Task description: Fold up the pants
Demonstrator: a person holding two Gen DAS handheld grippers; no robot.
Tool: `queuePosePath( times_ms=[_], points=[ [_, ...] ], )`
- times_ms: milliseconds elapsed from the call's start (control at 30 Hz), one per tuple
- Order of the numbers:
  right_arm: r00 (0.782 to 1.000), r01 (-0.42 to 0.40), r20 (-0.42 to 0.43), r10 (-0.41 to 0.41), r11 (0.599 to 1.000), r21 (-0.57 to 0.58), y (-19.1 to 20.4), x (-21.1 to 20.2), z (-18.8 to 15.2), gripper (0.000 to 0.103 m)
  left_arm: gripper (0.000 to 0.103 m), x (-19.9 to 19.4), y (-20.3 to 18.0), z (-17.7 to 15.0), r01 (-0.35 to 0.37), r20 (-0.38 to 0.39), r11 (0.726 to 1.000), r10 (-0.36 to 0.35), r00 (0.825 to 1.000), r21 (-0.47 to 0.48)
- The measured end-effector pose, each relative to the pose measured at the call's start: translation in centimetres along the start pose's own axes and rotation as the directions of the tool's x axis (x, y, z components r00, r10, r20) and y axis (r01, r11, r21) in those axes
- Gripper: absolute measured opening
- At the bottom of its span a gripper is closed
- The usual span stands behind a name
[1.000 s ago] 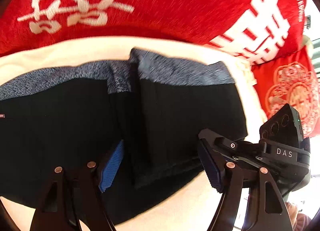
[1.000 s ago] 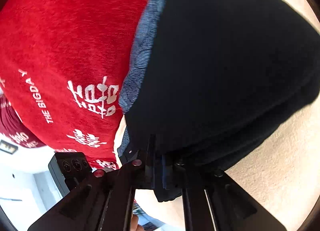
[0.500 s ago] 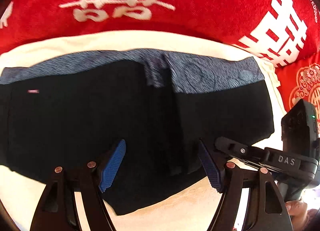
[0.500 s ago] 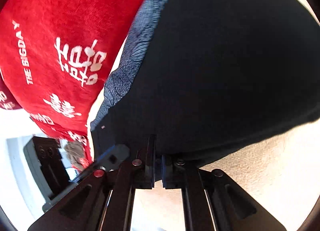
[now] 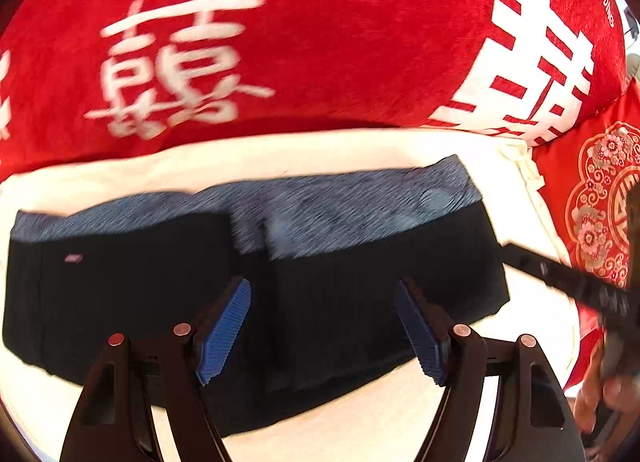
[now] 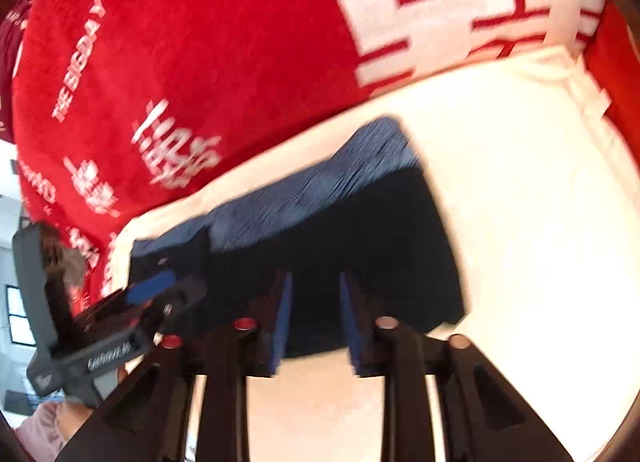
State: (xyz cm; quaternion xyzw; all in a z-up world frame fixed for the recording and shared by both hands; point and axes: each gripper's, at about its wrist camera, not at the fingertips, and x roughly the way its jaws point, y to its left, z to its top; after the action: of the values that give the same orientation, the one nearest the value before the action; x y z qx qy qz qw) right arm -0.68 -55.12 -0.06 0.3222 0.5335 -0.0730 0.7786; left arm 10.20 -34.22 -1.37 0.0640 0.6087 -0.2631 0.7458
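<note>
The black pants (image 5: 152,286) with a blue-grey waistband (image 5: 360,205) lie folded on the cream sheet (image 5: 280,153). They also show in the right wrist view (image 6: 360,229). My left gripper (image 5: 324,322) is open and empty, hovering over the near edge of the pants. My right gripper (image 6: 314,318) is open with a narrow gap and holds nothing; it sits at the pants' near edge. The right gripper shows at the right of the left wrist view (image 5: 568,282), and the left gripper at the left of the right wrist view (image 6: 120,322).
A big red blanket (image 5: 320,41) with white characters lies behind the pants. A red patterned cushion (image 5: 600,201) is at the right. The cream sheet's edge (image 6: 580,77) runs along the right.
My right gripper has let go of the pants and pulled back from them. The pants have dropped flat onto the sheet. My left gripper has drawn back a little, still open.
</note>
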Motion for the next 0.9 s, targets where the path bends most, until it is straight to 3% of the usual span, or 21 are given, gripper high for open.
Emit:
queuePosePath(
  times_ms=[167, 267, 300, 367, 533, 667, 800, 900],
  points=[
    [0.996, 0.065, -0.062, -0.068, 0.997, -0.048, -1.7, 4.6, 3.7, 0.017, 0.076, 4.4, -1.0, 0.8, -0.096, -0.032, 0.995, 0.096, 0.995, -0.015],
    [0.987, 0.089, -0.125, -0.101, 0.991, -0.102, -1.2, 7.1, 3.1, 0.017, 0.079, 6.7, 0.4, -0.6, -0.148, -0.109, 0.988, 0.142, 0.984, -0.051],
    [0.988, 0.089, -0.117, -0.102, 0.990, -0.114, -1.0, 7.0, 2.6, 0.017, 0.089, 6.5, 0.7, -1.1, -0.158, -0.094, 0.986, 0.152, 0.984, -0.061],
    [0.986, 0.078, -0.135, -0.097, 0.987, -0.139, 0.0, 7.2, 1.7, 0.017, 0.089, 6.0, 1.4, -1.9, -0.151, -0.104, 0.984, 0.141, 0.984, -0.090],
    [0.976, -0.010, -0.219, -0.020, 0.991, -0.135, 2.2, 7.5, -0.4, 0.018, 0.089, 3.5, 2.5, -3.1, -0.189, -0.099, 0.972, 0.177, 0.979, -0.137],
    [0.946, -0.166, -0.290, 0.148, 0.985, -0.037, 2.7, 6.9, -1.5, 0.021, 0.089, 1.1, 3.4, -4.1, -0.191, -0.080, 0.963, 0.179, 0.981, -0.191],
    [0.901, -0.277, -0.335, 0.275, 0.960, 0.043, 3.9, 6.3, -2.5, 0.033, 0.089, -1.5, 4.1, -5.1, -0.198, -0.049, 0.949, 0.192, 0.980, -0.244],
    [0.896, -0.298, -0.342, 0.284, 0.954, 0.012, 5.5, 5.4, -3.1, 0.044, 0.089, -3.0, 5.5, -6.0, -0.193, -0.032, 0.942, 0.191, 0.981, -0.274]
  ],
)
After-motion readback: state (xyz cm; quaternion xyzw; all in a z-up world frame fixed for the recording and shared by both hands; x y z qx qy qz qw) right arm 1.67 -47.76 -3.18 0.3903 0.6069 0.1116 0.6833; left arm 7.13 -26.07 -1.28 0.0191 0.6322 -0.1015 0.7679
